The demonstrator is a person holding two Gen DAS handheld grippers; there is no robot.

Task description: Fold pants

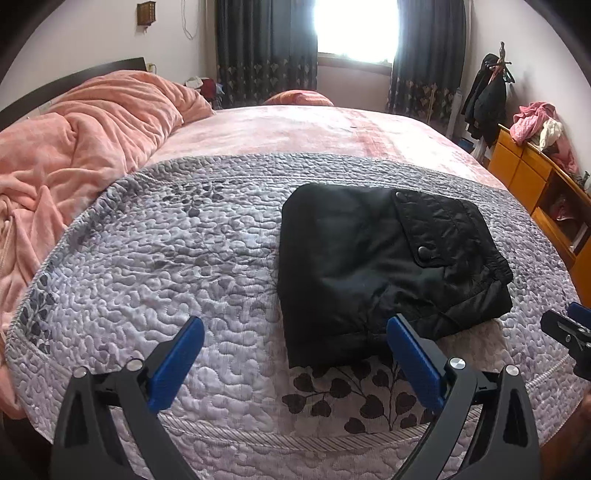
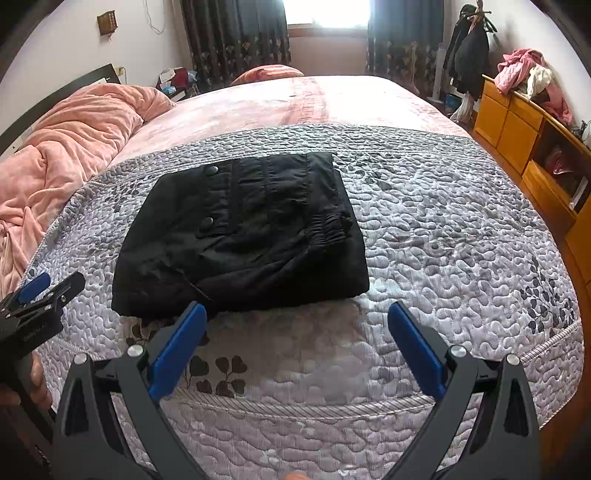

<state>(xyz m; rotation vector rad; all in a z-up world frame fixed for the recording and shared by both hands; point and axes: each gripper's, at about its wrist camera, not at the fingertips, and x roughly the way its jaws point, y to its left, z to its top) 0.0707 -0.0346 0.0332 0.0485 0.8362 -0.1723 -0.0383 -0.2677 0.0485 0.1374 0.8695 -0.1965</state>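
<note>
Black pants [image 1: 384, 266] [image 2: 243, 232] lie folded into a compact rectangle on the grey quilted bedspread [image 1: 166, 258] [image 2: 443, 240], a pocket flap with two snap buttons facing up. My left gripper [image 1: 295, 332] hovers open at the near edge of the bed, its right finger just in front of the pants' near edge, nothing between its fingers. My right gripper [image 2: 297, 317] also stands open just short of the pants' near edge, holding nothing. Each gripper shows at the other view's border: the right one [image 1: 570, 328], the left one [image 2: 40, 295].
A rumpled pink blanket [image 1: 74, 140] [image 2: 55, 155] is piled on the left of the bed. A wooden dresser [image 1: 535, 184] [image 2: 524, 136] with heaped clothes stands on the right. Dark curtains and a bright window [image 1: 354, 29] are at the back.
</note>
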